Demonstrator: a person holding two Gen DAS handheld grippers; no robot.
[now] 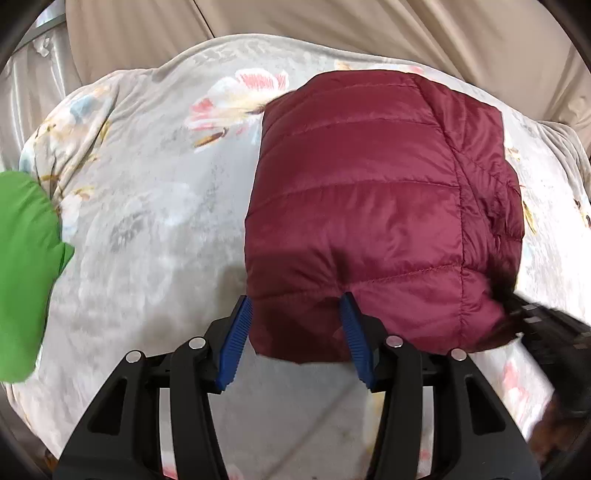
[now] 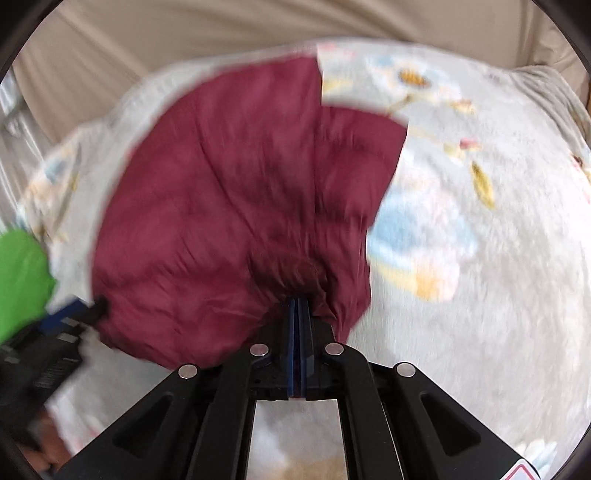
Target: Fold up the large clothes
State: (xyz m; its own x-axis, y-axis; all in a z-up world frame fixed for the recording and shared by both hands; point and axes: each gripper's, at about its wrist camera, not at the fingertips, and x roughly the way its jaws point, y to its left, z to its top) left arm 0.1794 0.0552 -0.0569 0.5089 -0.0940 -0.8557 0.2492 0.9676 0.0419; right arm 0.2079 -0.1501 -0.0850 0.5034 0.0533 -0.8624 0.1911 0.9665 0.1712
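Note:
A maroon quilted down jacket point(image 1: 369, 184) lies folded on a floral fleece blanket point(image 1: 147, 221). My left gripper point(image 1: 295, 314) is at the jacket's near left corner. Its blue pads stand half apart with the puffy hem filling the gap; the right pad dents the fabric. My right gripper point(image 2: 298, 306) is shut on a bunched fold of the jacket point(image 2: 221, 184) at its near right corner. The fabric puckers around the closed pads. Each gripper also shows blurred in the other's view: the right gripper point(image 1: 546, 325) and the left gripper point(image 2: 74, 314).
A bright green garment point(image 1: 26, 277) lies at the blanket's left edge, also seen as the green garment point(image 2: 22, 280). Beige cloth point(image 1: 332, 22) rises behind the blanket. To the right of the jacket the blanket point(image 2: 480, 258) stretches on.

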